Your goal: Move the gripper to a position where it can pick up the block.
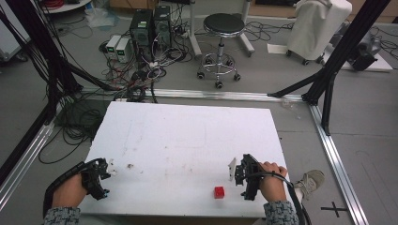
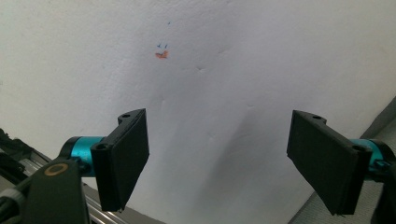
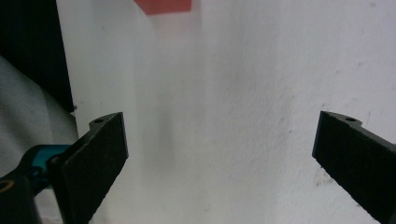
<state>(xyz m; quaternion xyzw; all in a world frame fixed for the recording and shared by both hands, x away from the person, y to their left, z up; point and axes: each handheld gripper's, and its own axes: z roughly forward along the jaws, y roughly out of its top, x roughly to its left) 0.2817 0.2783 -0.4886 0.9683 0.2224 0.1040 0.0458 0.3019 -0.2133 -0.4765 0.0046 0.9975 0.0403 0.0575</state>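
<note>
At the near left corner of the white foam-topped table (image 1: 187,136), the left gripper (image 2: 217,163) was held wide open and empty, seemingly parked in readiness. The small red cube (image 1: 219,192) was left near the table's front edge. Just right of it, the right gripper (image 3: 219,168) was likewise held wide open and empty, probably positioned for a reach.

Setting: lab. White worktop (image 1: 187,140) in black frame (image 1: 328,79); computer towers (image 1: 151,26), tangled cables (image 1: 136,75), rolling stool (image 1: 221,28).

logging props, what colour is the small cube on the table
Red; the cube shows best in the high view.
</note>
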